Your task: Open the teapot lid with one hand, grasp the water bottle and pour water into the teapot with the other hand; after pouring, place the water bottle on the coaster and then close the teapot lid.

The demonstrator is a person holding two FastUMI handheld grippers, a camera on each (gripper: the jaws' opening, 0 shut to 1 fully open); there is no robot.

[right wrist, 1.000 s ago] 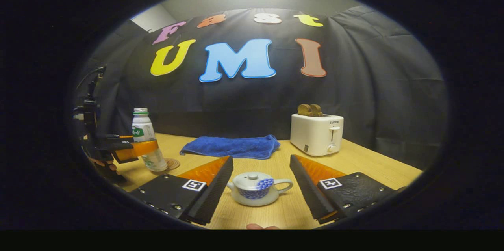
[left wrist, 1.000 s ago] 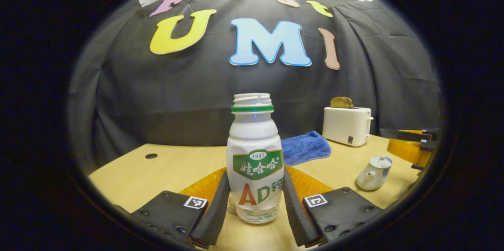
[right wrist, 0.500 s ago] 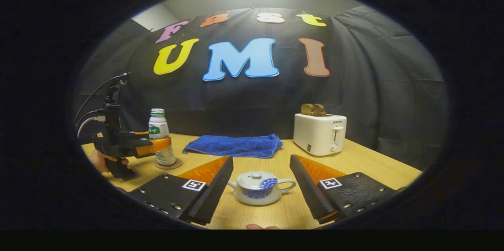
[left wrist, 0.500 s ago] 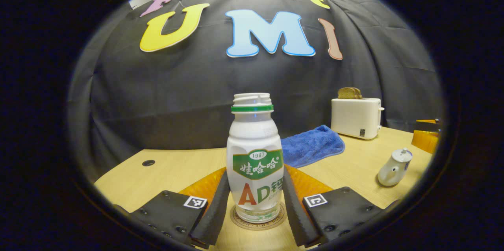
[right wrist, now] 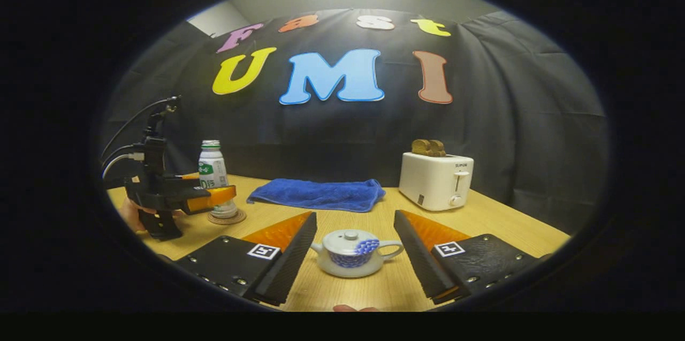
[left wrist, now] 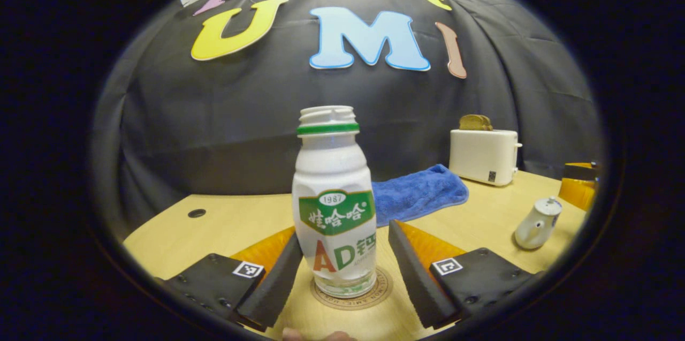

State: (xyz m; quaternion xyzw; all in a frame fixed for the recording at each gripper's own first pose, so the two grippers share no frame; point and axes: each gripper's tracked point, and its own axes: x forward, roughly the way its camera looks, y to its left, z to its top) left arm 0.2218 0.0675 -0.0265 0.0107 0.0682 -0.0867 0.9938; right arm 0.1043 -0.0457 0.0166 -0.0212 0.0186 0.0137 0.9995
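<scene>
In the left gripper view, the water bottle (left wrist: 333, 207) stands upright on the round coaster (left wrist: 351, 292) on the wooden table (left wrist: 225, 226), and the left gripper (left wrist: 342, 268) has its fingers spread on both sides of it: the right finger clearly stands apart from the bottle, while the left finger is just beside it (touching or not, one cannot tell). In the right gripper view, the right gripper (right wrist: 356, 252) is wide open around the teapot (right wrist: 353, 252) without touching it, and the lid (right wrist: 350, 240) sits on the teapot. Behind lie a blue towel (right wrist: 318, 195) and a white toaster (right wrist: 436, 180).
</scene>
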